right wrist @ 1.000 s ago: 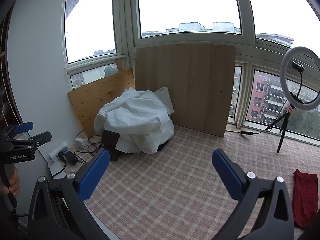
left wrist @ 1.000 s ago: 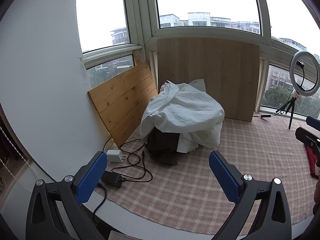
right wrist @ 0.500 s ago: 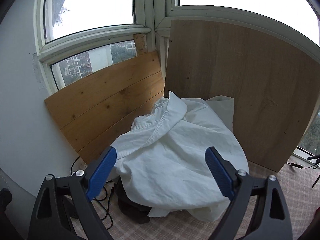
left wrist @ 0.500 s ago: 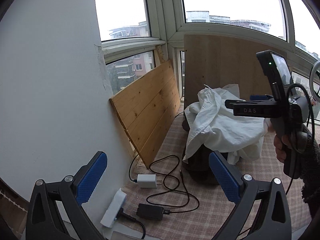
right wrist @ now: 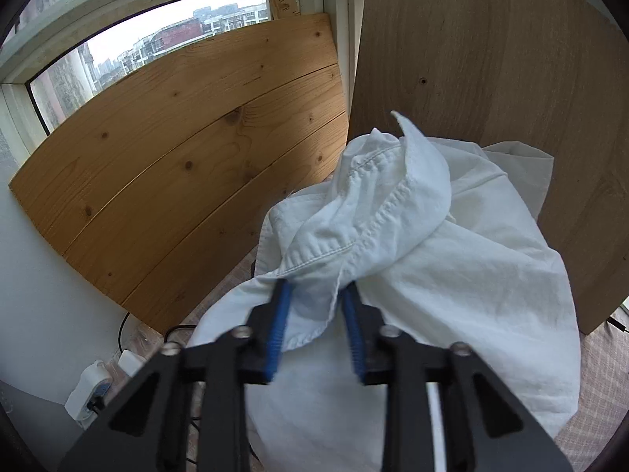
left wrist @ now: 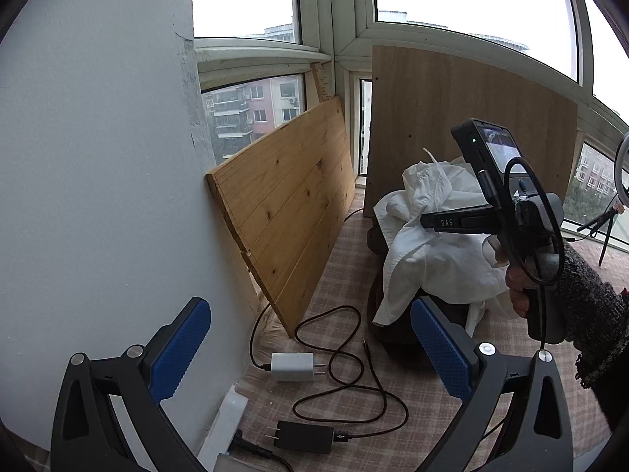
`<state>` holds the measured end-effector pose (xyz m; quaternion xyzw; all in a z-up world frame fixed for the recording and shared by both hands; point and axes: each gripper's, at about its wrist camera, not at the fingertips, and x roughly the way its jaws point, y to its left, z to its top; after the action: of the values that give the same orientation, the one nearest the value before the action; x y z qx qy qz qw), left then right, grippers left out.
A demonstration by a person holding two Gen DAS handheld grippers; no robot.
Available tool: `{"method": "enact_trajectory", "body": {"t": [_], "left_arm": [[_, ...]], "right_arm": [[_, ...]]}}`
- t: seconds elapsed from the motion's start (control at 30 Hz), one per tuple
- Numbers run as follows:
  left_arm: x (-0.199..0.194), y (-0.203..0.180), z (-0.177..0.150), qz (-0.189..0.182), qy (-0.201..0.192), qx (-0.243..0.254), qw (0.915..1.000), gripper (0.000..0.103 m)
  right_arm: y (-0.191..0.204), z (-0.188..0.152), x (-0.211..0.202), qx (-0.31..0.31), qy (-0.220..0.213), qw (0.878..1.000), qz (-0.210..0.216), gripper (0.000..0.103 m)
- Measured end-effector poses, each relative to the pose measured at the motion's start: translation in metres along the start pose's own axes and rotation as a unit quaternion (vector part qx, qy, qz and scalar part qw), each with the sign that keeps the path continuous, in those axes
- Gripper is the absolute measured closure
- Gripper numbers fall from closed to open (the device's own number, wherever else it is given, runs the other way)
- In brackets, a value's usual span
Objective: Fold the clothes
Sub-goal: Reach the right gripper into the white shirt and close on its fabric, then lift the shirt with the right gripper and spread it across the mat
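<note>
Closing on cloth, the right gripper [right wrist: 314, 314] has its two blue ribbed pads at either side of a bunched fold of the crumpled white cotton shirt [right wrist: 412, 244], just below the stitched collar; the jaws are coming together with the fabric between them and appear to pinch it already

That shirt is draped over a dark heap [left wrist: 393, 334] on the pink checked mat [left wrist: 342, 275], in the corner where the slanted pine plank panel [right wrist: 177, 165] at ten o'clock meets the upright pale wooden board [right wrist: 491, 59] at one o'clock

In the left wrist view the left gripper [left wrist: 310, 346] hangs with its blue pads wide apart and nothing between them, low at six o'clock, above a looped black cable [left wrist: 346, 365], a white plug adapter [left wrist: 293, 367] and a black charger block [left wrist: 304, 436]; the shirt lies at three o'clock from it, well apart

A hand in a dark knitted sleeve [left wrist: 585, 303] carries the right tool

The step in hand looks like the first pickup: taking the shirt off the heap. The next move probably calls for lifting it clear toward open mat, then bringing the empty left jaws to a second point, such as a shoulder or hem, so the garment can be spread flat before folding
</note>
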<state>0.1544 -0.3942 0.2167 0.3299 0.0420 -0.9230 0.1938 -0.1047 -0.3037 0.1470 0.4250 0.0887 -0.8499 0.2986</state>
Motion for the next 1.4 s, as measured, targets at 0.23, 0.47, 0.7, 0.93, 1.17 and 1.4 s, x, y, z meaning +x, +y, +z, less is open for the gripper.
{"method": "enact_trajectory", "body": {"t": [0.23, 0.47, 0.7, 0.93, 1.17, 1.4], "left_arm": [[0.008, 0.006, 0.006, 0.009, 0.002, -0.002, 1.0000, 0.001], [0.004, -0.014, 0.026, -0.019, -0.024, 0.022, 0.9993, 0.001], [-0.005, -0.101, 0.043, -0.116, -0.049, 0.100, 0.9870, 0.001], [-0.023, -0.217, 0.015, -0.207, -0.036, 0.196, 0.9578, 0.001], [-0.033, -0.292, -0.037, -0.209, 0.005, 0.256, 0.9437, 0.001], [-0.035, -0.329, -0.076, -0.138, 0.069, 0.238, 0.9589, 0.001]], "right_arm": [[-0.017, 0.021, -0.053, 0.042, -0.084, 0.994, 0.058, 0.099], [-0.047, 0.036, -0.242, 0.028, -0.274, 0.961, 0.008, 0.100], [-0.107, -0.062, -0.424, 0.096, -0.350, 0.923, -0.132, 0.100], [-0.193, -0.244, -0.474, 0.263, -0.260, 0.886, -0.280, 0.100], [-0.315, -0.431, -0.347, 0.376, 0.067, 0.898, -0.219, 0.094], [-0.295, -0.467, -0.320, 0.057, 0.110, 0.973, -0.197, 0.046]]}}
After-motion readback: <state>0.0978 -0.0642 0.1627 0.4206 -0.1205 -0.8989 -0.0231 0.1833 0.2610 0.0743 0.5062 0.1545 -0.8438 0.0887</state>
